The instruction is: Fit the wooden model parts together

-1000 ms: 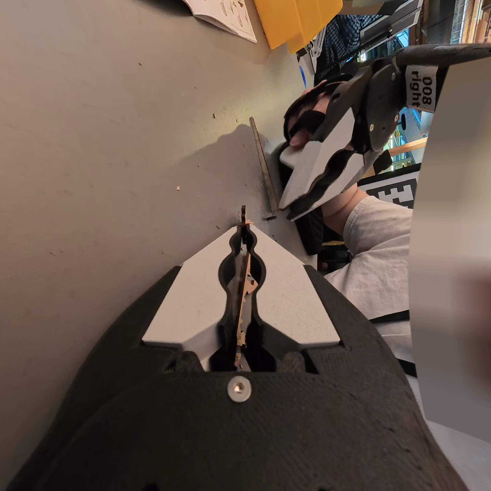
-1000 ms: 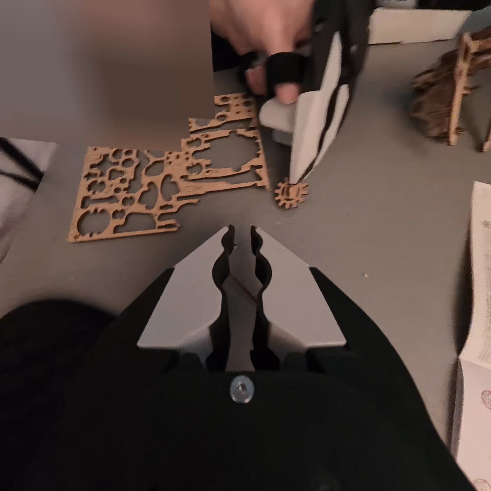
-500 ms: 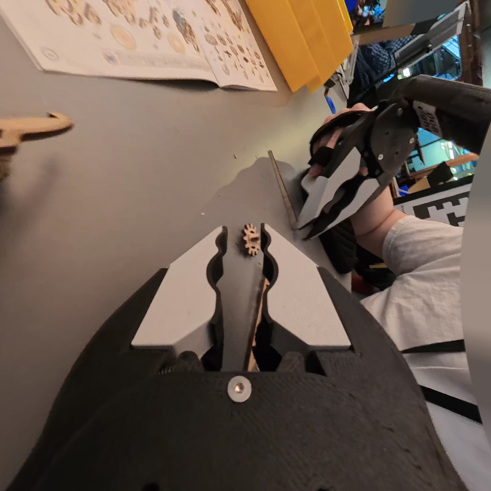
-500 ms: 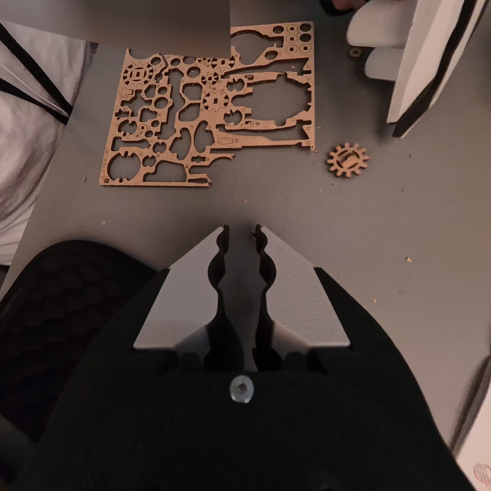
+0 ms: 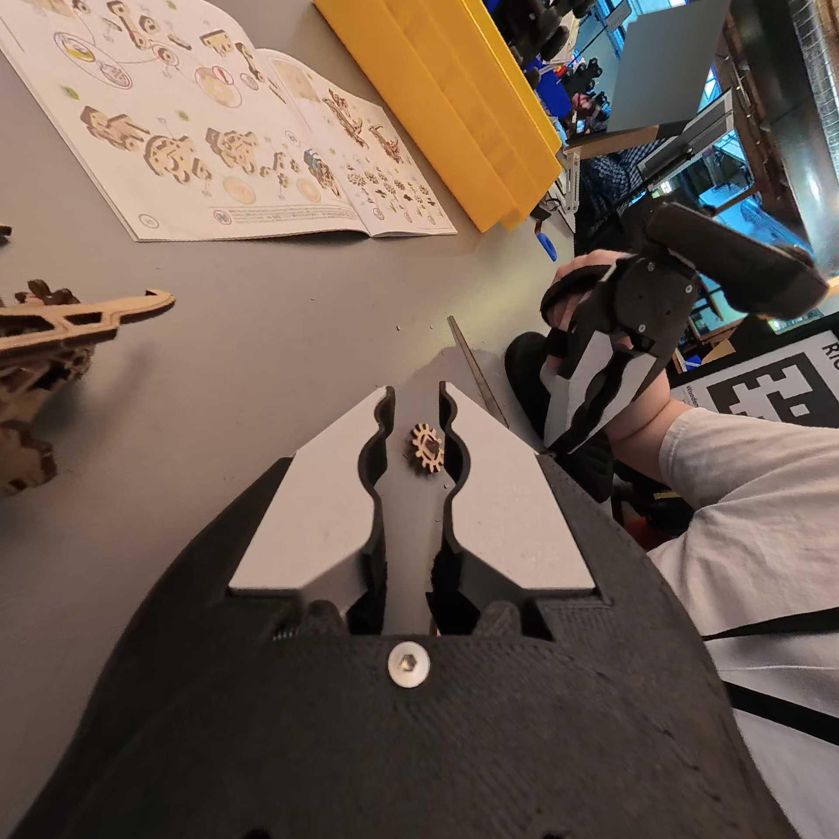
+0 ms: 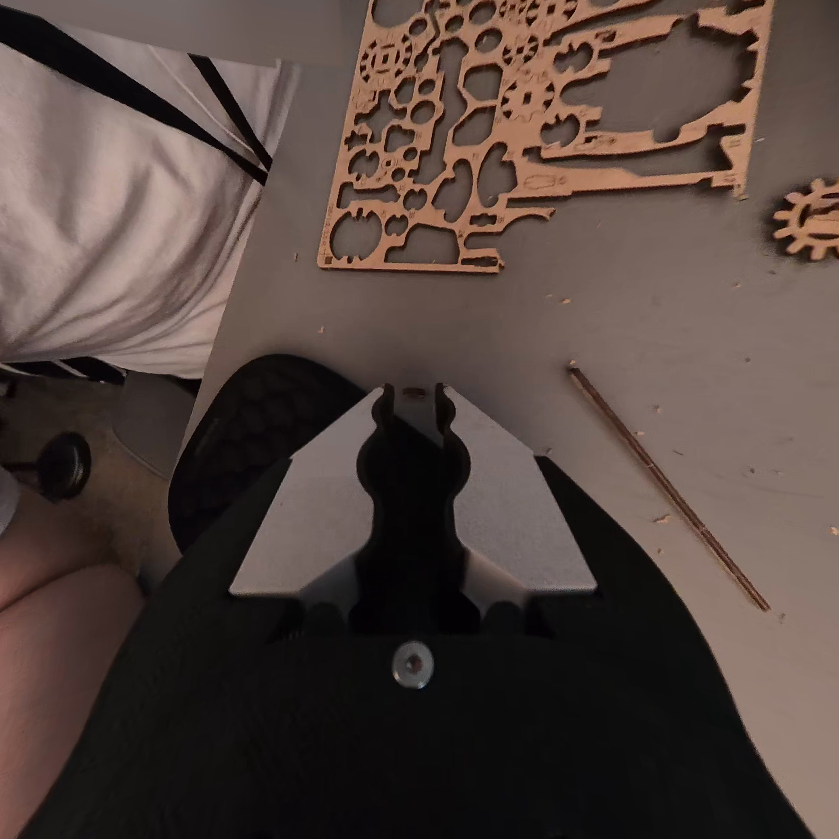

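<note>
Your left gripper (image 5: 417, 397) hung over the grey bench (image 5: 272, 345) with its jaws released and nothing between them; the small wooden gear (image 5: 426, 448) lay flat on the bench, framed in the gap between the jaws just below centre of the left wrist view. In the right wrist view that same gear (image 6: 810, 226) sat at the right edge, just past the corner of the punched-out wooden sheet (image 6: 535, 131) in the upper middle. Your right gripper (image 6: 412, 391) was also released and empty, its tips near a tiny dark chip on the bench, with a thin stick (image 6: 667, 486) lying to the right. The half-built wooden model (image 5: 41, 345) stood at the left edge of the left view, below the open instruction booklet (image 5: 218, 136).

The gear looked light, thin and stiff, with fine teeth that would likely snap under a hard squeeze. I judged it best taken edge-on across its rim, gently, since lying flat it offered little to bite.
</note>
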Available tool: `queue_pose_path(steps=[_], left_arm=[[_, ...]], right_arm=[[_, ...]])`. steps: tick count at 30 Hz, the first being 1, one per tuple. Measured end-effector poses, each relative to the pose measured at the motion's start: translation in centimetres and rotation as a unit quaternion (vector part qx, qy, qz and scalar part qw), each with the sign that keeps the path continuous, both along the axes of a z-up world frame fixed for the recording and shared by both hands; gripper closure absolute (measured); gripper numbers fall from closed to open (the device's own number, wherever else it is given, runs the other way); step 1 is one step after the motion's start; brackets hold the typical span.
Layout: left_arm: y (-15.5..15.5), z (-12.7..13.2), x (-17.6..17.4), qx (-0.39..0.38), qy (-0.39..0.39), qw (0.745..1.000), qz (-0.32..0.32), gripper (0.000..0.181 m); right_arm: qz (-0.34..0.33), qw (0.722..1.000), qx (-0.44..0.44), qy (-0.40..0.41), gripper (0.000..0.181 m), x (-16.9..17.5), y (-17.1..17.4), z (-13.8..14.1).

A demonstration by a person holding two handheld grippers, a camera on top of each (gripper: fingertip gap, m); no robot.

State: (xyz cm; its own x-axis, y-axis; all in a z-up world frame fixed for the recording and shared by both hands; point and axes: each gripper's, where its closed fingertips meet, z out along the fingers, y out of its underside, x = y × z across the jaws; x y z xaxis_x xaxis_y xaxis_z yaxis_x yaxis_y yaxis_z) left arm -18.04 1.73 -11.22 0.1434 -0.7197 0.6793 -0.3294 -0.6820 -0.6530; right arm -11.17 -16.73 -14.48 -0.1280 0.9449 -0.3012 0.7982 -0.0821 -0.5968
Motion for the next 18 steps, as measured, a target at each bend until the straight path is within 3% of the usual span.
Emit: queue_pose_path(steps=[5, 10, 12, 18], left_arm=[[-0.3, -0.1, 0.1, 0.002, 0.002, 1.000, -0.008, 0.166], [-0.3, 0.3, 0.1, 0.001, -0.008, 1.000, -0.009, 0.167], [-0.2, 0.5, 0.1, 0.005, -0.011, 1.000, -0.007, 0.167], [-0.1, 0.6, 0.0, 0.020, -0.008, 1.000, -0.001, 0.167]], right_arm=[[0.013, 0.999, 0.016, -0.027, 0.179, 0.2, -0.3, -0.8], [0.007, 0.999, -0.014, -0.038, 0.170, 0.1, -1.3, -0.2], [-0.017, 0.999, -0.024, -0.028, 0.163, -0.6, -2.0, 0.7], [-0.115, 0.982, 0.040, -0.141, 0.160, -0.4, -3.3, -0.5]])
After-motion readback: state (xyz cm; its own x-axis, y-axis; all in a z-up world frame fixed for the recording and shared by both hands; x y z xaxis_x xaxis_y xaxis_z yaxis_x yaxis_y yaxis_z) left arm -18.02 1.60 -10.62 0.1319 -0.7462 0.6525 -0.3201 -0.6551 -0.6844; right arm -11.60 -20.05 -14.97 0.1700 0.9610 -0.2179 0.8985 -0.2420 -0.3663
